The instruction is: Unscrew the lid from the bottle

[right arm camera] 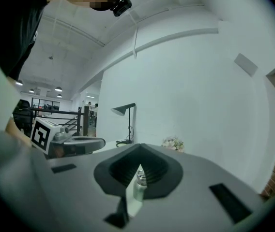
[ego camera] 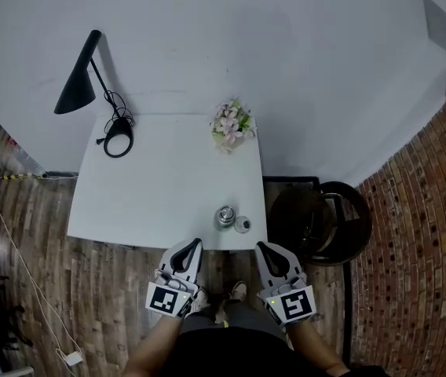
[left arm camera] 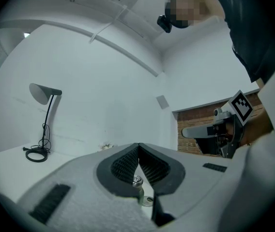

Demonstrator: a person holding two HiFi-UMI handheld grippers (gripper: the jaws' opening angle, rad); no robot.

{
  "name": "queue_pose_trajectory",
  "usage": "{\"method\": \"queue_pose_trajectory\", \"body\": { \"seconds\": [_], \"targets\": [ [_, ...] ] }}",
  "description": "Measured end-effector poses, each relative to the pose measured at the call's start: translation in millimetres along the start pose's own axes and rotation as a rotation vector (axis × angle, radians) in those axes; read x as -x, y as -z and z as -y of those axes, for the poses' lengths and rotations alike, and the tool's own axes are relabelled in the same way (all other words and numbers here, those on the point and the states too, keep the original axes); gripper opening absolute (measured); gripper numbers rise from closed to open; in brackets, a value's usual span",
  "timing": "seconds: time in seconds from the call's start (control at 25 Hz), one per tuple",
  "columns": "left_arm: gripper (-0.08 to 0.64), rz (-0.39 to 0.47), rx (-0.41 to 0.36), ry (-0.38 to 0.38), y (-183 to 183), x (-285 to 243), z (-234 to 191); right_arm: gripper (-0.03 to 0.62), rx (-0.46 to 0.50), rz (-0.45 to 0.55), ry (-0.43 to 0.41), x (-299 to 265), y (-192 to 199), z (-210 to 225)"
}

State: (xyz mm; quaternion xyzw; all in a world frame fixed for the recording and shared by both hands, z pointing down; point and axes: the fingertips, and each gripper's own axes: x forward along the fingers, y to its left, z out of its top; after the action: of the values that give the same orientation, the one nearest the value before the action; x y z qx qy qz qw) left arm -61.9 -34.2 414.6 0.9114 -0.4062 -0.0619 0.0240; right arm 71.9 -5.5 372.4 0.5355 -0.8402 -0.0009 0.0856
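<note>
A small metal bottle stands upright near the white table's front edge. A small round lid lies on the table just to its right, apart from the bottle. My left gripper and right gripper hang below the front edge, both shut and holding nothing. In the left gripper view, past the closed jaws, the bottle and the lid show in the gap. The right gripper view shows the bottle beyond its closed jaws.
A black desk lamp with a coiled cord stands at the table's back left, and a small bunch of flowers at the back right. A dark round stool sits right of the table. Wooden floor lies below, a brick wall to the right.
</note>
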Motion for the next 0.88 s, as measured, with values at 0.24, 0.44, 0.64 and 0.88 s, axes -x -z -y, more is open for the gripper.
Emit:
{"method": "queue_pose_trajectory", "body": {
  "seconds": [0.24,0.44,0.64,0.88],
  "targets": [
    [0.021,-0.049,-0.02,-0.073,11.7,-23.0,-3.8,0.012,0.0,-0.026,-0.044,-17.5,8.1,27.2],
    [0.022,-0.074,0.001,-0.063,30.3,-35.5,-8.3,0.012,0.007,-0.023,-0.105,-36.6,24.6,30.6],
    [0.044,-0.136,0.046,-0.023,64.1,-48.1,-5.2,0.014,0.013,-0.074,-0.208,-59.0,43.2,20.0],
    [0.23,-0.229,0.018,0.06,131.2,-74.4,-5.9,0.161,0.02,-0.109,-0.282,-88.0,71.0,14.6]
  ]
}}
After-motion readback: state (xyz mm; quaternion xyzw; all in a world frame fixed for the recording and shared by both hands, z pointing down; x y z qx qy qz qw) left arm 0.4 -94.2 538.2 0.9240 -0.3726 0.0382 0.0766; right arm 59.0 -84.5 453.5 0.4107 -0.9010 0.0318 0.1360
